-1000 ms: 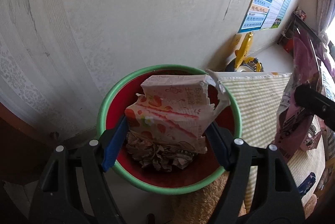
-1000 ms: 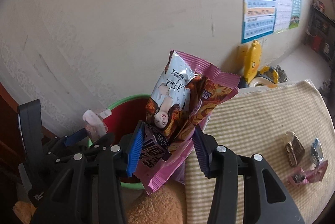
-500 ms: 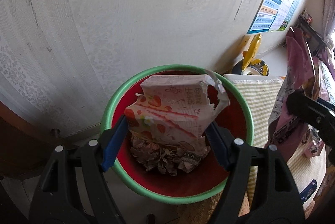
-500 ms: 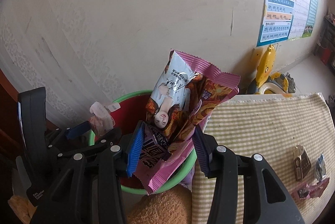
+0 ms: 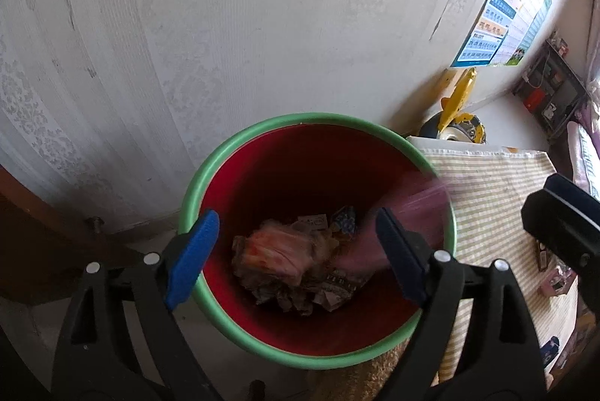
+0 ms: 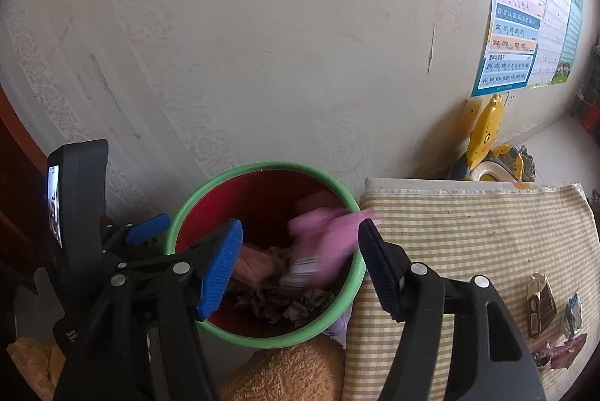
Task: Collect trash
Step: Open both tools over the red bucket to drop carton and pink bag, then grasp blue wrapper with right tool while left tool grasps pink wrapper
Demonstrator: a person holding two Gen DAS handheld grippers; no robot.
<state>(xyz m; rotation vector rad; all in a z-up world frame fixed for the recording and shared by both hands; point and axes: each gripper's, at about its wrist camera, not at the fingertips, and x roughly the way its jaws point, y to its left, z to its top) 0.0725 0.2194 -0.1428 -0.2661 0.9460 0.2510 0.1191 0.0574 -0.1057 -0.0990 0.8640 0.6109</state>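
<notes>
A red bin with a green rim (image 5: 240, 146) stands against the wall. My left gripper (image 5: 296, 251) hangs over it, jaws opening, with nothing between the pads. A blurred strawberry-print carton (image 5: 277, 251) lies on crumpled paper inside the bin. In the right wrist view my right gripper (image 6: 300, 266) is above the bin's rim (image 6: 262, 166), its jaws also opening. A pink snack wrapper (image 6: 322, 239) is a blur below the pads, falling free into the bin. The same pink wrapper (image 5: 412, 209) streaks past the right side in the left wrist view.
A green-striped mat (image 6: 468, 232) lies right of the bin with a few small wrappers (image 6: 540, 303) on it. A yellow toy (image 6: 487, 138) leans on the wall under a poster (image 6: 517, 44). A tan plush cloth (image 6: 292, 371) sits in front of the bin.
Both grippers have opened. The carton dropped out of the left gripper into the bin, and the pink wrapper left the right gripper and is falling in.
</notes>
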